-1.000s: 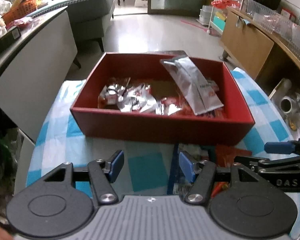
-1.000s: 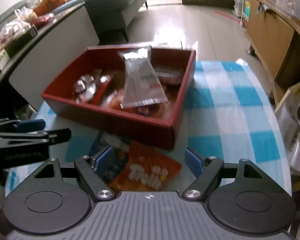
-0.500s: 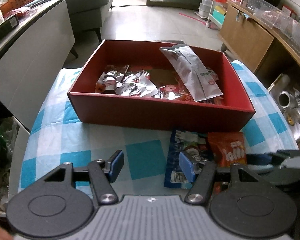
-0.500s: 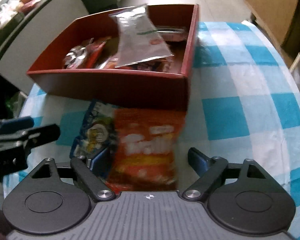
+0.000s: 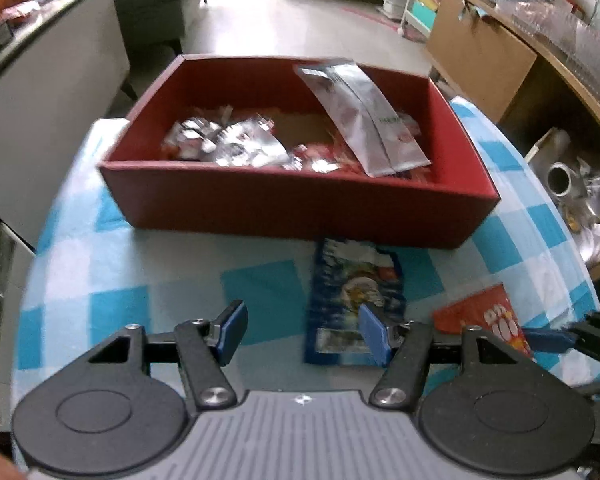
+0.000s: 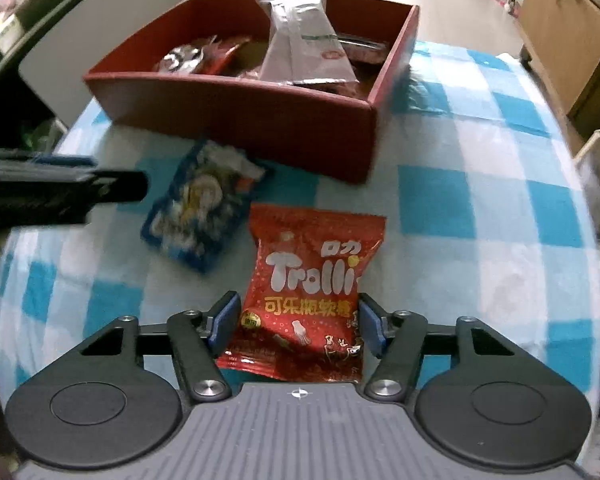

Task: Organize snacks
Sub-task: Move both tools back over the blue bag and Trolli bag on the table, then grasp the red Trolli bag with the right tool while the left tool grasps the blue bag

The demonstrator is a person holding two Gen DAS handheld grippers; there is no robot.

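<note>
Red foil catches the eye first: the Trolli bag (image 6: 312, 300) lies flat on the checked cloth (image 6: 480, 248), its lower half right between the right gripper (image 6: 298, 322) pads. Those jaws are closing on it now, and the blue pads sit at the bag's two edges, seemingly just touching; whether they press yet, I cannot tell for sure. Just beside it, up and to the left, the blue packet (image 6: 204, 216) rests on the cloth, slightly blurred, near the front wall of the red box (image 6: 236, 116).

Over to the left gripper (image 5: 302, 334): jaws apart, nothing between them but cloth. Its right pad (image 5: 374, 334) stands over the lower right corner of the blue packet (image 5: 356, 300), not gripping it. At the far right of this view the Trolli bag (image 5: 488, 320) shows with the right gripper's tip (image 5: 572, 338) against it.

Inside the box (image 5: 300, 208), a long silver pouch (image 5: 364, 120) leans against the far wall, with small silver-and-red wrappers (image 5: 228, 144) heaped on the left side of the floor.
</note>
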